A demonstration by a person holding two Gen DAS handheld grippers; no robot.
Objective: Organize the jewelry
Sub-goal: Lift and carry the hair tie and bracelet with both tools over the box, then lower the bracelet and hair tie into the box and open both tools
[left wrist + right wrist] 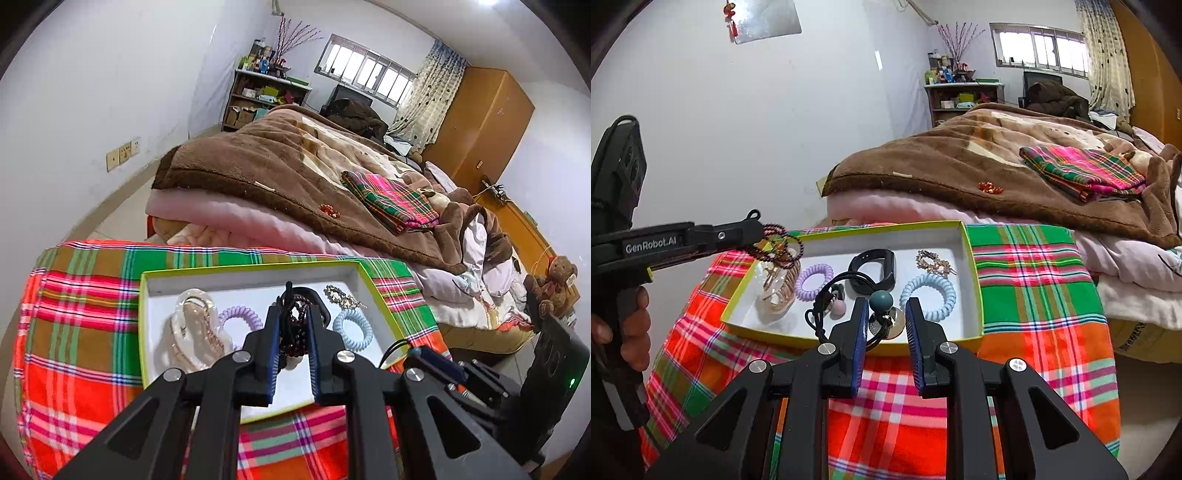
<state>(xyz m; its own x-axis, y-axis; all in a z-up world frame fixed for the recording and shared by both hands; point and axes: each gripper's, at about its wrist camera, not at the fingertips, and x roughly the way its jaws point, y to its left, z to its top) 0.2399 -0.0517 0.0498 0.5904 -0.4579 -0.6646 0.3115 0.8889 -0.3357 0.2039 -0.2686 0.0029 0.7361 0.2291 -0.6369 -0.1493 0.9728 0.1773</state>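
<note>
Two grippers hang over a plaid cloth (1034,280). The right gripper (886,317) pinches a hair tie with a teal bead (881,300) and gold disc, its black cords trailing leftward. The left gripper (291,317) is clamped on a dark beaded bracelet (295,325), lifted above the tray's left end. Below, the green-rimmed tray (971,258) holds a clear hair claw (777,288), purple coil tie (814,280), black wristband (873,267), blue coil tie (929,291) and gold clip (932,262). Beyond, an orange bead cluster (990,188) lies on the brown blanket (923,162).
</note>
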